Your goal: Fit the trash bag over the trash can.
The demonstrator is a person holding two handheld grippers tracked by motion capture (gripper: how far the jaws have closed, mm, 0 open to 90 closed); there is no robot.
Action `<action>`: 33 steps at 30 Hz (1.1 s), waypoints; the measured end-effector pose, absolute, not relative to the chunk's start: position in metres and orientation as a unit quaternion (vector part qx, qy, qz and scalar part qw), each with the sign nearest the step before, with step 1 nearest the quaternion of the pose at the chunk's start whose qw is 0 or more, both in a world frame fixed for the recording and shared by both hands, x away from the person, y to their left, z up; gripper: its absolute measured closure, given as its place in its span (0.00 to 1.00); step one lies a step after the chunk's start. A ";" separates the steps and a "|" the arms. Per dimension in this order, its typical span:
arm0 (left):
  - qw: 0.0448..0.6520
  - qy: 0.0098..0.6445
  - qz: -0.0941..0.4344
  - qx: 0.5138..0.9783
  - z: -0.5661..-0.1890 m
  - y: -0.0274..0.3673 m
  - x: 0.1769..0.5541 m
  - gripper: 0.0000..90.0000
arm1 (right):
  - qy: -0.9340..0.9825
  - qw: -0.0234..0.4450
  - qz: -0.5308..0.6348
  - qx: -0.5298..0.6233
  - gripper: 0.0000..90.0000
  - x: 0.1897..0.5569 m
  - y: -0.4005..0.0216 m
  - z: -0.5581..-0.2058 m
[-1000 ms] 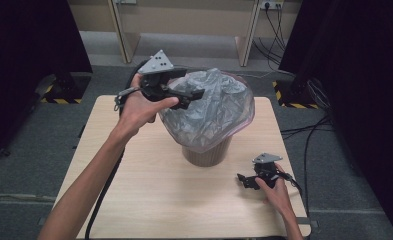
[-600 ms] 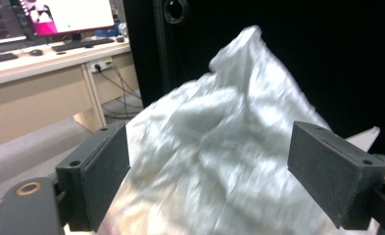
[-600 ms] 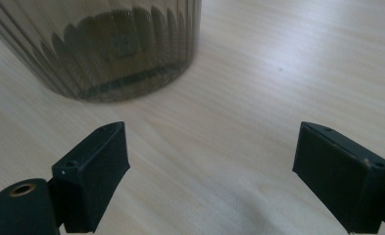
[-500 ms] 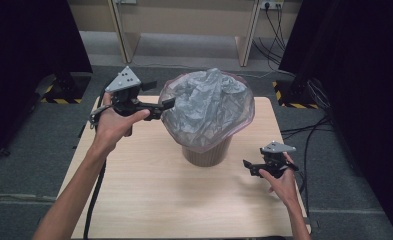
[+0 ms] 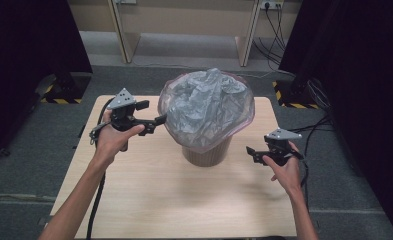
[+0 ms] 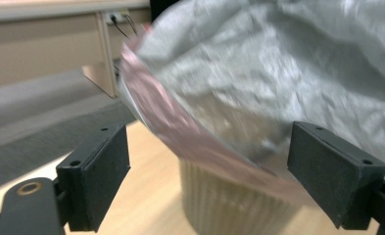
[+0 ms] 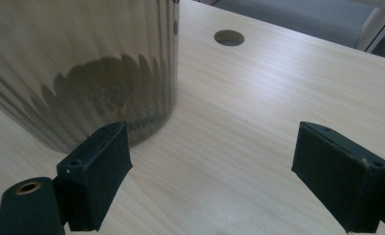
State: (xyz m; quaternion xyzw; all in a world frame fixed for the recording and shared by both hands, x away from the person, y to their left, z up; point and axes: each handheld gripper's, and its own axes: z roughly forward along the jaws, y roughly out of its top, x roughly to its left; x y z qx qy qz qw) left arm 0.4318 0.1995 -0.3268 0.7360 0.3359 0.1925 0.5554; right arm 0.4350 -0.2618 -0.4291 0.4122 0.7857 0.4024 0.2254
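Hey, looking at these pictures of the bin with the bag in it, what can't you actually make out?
- Inside of the bin: covered in the high view by the puffed-up grey bag.
- Bin's rim: hidden under the bag's pink edge in the left gripper view, which is blurred there.
- Bin's top: cut off by the upper edge of the right gripper view.
- Right gripper: its fingers are too small and dark in the high view.

A ribbed, brownish bin [image 5: 207, 156] stands upright near the middle of the desk [image 5: 149, 200]. A crumpled grey bag with a pink rim [image 5: 206, 107] billows from its mouth, hanging wide over its rim.
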 end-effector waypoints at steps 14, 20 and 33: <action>0.559 0.349 0.157 0.735 -0.343 0.181 0.448 0.22 | 0.776 0.251 0.414 0.404 0.18 0.457 -0.256 -0.383; 0.559 0.348 0.161 0.735 -0.345 0.185 0.448 0.21 | 0.763 0.266 0.422 0.410 0.20 0.465 -0.259 -0.361; 0.553 0.343 0.165 0.741 -0.349 0.191 0.443 0.20 | 0.750 0.279 0.436 0.411 0.25 0.475 -0.264 -0.316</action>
